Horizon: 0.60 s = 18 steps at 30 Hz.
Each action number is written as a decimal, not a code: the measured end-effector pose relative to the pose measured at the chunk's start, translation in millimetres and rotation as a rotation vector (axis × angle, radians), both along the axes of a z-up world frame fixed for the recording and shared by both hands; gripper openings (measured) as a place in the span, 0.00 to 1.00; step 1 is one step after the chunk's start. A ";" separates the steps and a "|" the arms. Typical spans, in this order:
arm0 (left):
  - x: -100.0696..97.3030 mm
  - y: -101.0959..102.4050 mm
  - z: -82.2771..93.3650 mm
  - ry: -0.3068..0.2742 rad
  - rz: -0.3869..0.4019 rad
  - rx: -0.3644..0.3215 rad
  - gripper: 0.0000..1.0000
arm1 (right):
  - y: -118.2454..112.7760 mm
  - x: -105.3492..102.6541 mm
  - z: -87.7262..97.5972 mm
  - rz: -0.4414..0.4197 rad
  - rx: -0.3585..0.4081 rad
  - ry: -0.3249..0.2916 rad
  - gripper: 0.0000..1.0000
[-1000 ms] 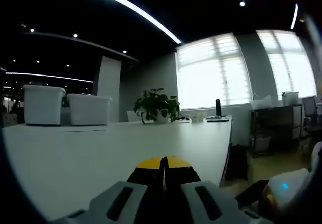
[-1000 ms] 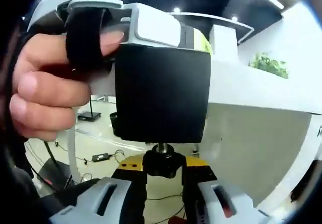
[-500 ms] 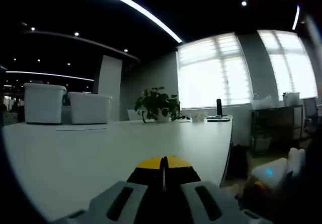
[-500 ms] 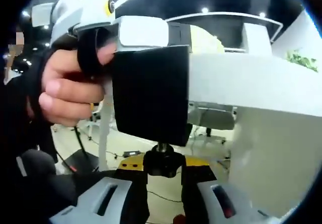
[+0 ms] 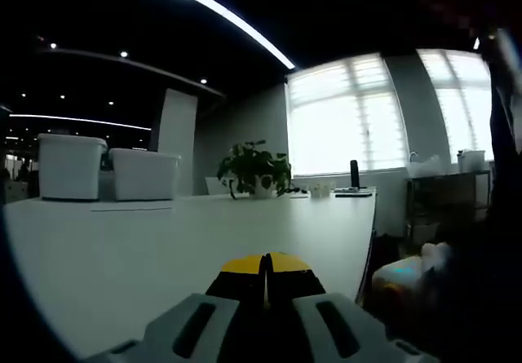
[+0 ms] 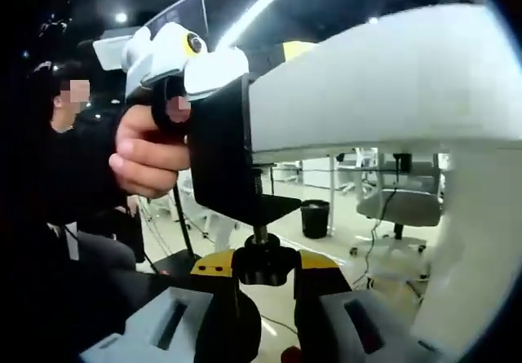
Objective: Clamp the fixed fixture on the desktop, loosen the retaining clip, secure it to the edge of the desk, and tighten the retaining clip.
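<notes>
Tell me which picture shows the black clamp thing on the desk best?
The right gripper view. There the black clamp sits on the desk edge, with its screw knob gripped between the right tool. The left gripper view looks across the desktop towards a plant.

Black metal C-shaped clamp fixture (image 6: 222, 155) sits upright over the edge of the white desk (image 6: 383, 77), lower arm under it. Black round screw knob (image 6: 263, 263) hangs below the desk edge, threaded stud vertical.
</notes>
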State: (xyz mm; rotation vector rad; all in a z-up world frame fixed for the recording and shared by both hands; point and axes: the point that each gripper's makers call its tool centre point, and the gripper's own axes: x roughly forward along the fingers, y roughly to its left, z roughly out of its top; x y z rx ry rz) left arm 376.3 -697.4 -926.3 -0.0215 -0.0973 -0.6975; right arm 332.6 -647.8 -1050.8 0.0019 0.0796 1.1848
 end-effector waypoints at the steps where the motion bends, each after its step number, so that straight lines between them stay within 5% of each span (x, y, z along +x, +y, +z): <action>1: -0.1 0.0 0.5 -0.006 0.001 0.000 0.01 | 0.1 0.5 0.0 0.005 0.005 -0.001 0.23; 10: -0.1 -0.1 1.2 -0.009 0.000 0.001 0.01 | 3.2 0.8 -0.8 0.033 0.050 0.034 0.24; 18: 0.9 0.2 0.4 0.003 0.005 0.000 0.01 | -10.9 5.5 -12.0 -0.111 -0.017 0.132 0.31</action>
